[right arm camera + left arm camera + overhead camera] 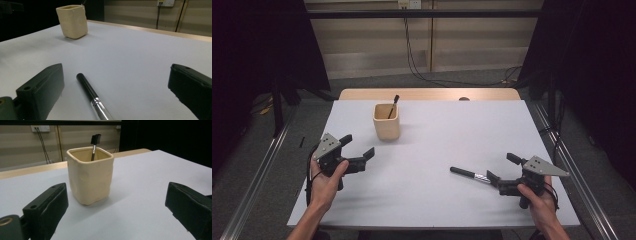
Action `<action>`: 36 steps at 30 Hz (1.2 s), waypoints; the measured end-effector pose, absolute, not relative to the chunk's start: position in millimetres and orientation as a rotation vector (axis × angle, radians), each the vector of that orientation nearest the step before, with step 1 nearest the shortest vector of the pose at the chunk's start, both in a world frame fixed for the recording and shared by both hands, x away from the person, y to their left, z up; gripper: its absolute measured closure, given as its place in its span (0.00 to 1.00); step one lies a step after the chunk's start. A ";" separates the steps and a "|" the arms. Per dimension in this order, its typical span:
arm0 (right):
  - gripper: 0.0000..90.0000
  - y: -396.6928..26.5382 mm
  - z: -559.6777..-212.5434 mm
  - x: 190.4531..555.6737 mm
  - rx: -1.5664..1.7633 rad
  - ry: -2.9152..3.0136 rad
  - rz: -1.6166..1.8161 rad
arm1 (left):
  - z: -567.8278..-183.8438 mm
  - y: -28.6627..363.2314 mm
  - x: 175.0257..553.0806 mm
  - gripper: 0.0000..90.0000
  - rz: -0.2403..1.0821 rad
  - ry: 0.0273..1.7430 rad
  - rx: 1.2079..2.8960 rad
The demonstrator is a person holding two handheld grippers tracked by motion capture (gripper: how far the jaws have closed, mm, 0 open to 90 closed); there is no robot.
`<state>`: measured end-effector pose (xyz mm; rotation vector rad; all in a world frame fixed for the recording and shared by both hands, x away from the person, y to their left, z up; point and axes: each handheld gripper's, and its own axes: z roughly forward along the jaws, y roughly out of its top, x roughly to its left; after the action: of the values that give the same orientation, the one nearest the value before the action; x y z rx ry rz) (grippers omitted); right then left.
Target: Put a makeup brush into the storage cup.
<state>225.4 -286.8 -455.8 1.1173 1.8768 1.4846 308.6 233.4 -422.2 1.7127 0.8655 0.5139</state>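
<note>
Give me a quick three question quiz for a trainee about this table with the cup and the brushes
1. True or false: the cup lies on its side.
2. What lies on the table between the open jaws of the right gripper?
A. a spoon
B. a brush
C. a marker
3. Which gripper points toward the cup from close by?

Key:
1. False: it stands upright, with a small brush standing in it.
2. B: the black and silver brush handle, not yet gripped.
3. The left gripper, jaws open, apart from the cup.

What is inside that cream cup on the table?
A small black brush stands in the cup, leaning on its far wall, bristles above the rim. The cup's wall hides the handle's lower end and the cup's bottom.
</note>
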 end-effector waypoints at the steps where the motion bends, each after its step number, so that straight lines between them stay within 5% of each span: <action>1: 0.00 -286.9 -455.5 225.1 1.115 1.870 1.490 | -423.5 233.5 307.3 0.05 0.516 0.868 1.731; 36: 0.00 -288.6 -453.5 221.8 1.088 1.897 1.490 | -444.8 271.2 255.0 0.06 0.598 0.949 1.677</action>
<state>221.8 -288.6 -453.5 1.0877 1.8973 1.4904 255.0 271.2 -444.8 1.6769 0.9491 0.5978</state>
